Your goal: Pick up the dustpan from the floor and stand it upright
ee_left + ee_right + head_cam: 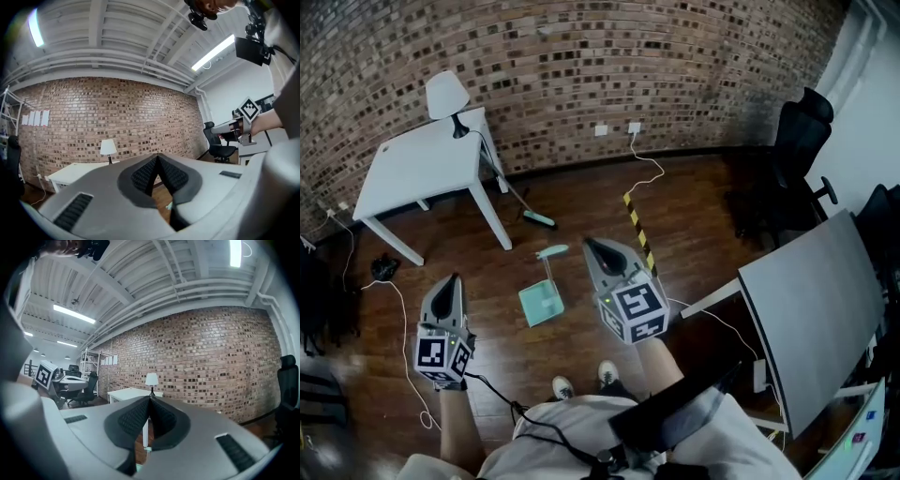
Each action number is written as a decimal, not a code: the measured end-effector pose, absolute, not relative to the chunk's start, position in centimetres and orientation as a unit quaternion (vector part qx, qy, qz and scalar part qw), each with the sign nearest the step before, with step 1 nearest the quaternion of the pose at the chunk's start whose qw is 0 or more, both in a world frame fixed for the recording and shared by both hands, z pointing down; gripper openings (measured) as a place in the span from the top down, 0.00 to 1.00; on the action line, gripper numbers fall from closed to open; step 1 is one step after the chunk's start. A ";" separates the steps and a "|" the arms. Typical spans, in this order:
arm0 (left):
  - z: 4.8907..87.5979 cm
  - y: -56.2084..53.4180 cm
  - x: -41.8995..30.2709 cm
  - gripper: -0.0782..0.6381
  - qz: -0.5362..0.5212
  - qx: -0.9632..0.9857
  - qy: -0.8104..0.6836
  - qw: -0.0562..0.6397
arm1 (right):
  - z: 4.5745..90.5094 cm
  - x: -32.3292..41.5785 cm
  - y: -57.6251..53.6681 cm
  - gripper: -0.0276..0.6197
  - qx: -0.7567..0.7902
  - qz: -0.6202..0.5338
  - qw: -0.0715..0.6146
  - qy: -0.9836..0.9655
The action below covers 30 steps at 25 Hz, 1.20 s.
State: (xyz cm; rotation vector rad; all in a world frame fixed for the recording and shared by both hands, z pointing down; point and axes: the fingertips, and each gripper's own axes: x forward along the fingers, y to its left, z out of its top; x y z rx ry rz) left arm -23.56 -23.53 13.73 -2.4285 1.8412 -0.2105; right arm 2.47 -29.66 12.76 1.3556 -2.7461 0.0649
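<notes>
A mint-green dustpan (pixel 542 303) lies on the wooden floor, its long handle ending in a mint grip (pixel 551 251). My left gripper (pixel 449 281) hovers to the left of the pan, jaws shut and empty. My right gripper (pixel 592 244) hangs just right of the handle grip, also shut with nothing in it. In the left gripper view the left gripper (pixel 157 157) has its pads pressed together, and a sliver of mint (pixel 171 205) shows below them. The right gripper (pixel 150 399) looks the same in its own view.
A white table (pixel 422 169) with a lamp (pixel 447 94) stands at the back left, and a broom (pixel 536 219) leans against it. Cables (pixel 403 328) run over the floor. A grey desk (pixel 816 309) and black office chairs (pixel 797 141) stand at the right. A brick wall (pixel 581 66) closes the back.
</notes>
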 end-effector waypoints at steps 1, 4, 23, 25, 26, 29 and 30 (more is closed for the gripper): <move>14.2 -23.2 -23.2 0.88 -0.072 -0.796 0.599 0.040 | 13.0 2.6 -29.2 0.99 0.448 0.028 0.041 -0.892; 16.1 -22.1 -23.0 0.88 -0.096 -0.803 0.587 0.037 | 14.3 2.1 -27.2 0.99 0.455 0.041 0.048 -0.888; 20.5 -1.3 -12.7 0.88 -0.100 -0.812 0.574 0.038 | 19.8 8.4 -5.7 0.99 0.420 0.058 0.054 -0.904; 20.7 3.3 -9.8 0.88 -0.098 -0.809 0.579 0.040 | 19.3 11.5 -1.3 0.99 0.418 0.054 0.043 -0.906; 20.7 5.6 -8.5 0.88 -0.097 -0.807 0.582 0.040 | 19.0 13.0 0.8 0.99 0.416 0.050 0.038 -0.907; 20.6 12.2 -4.5 0.88 -0.094 -0.801 0.590 0.039 | 17.9 17.3 7.4 0.99 0.411 0.039 0.026 -0.910; 20.4 14.4 -3.2 0.88 -0.092 -0.799 0.593 0.039 | 17.6 18.7 9.6 0.99 0.409 0.037 0.025 -0.911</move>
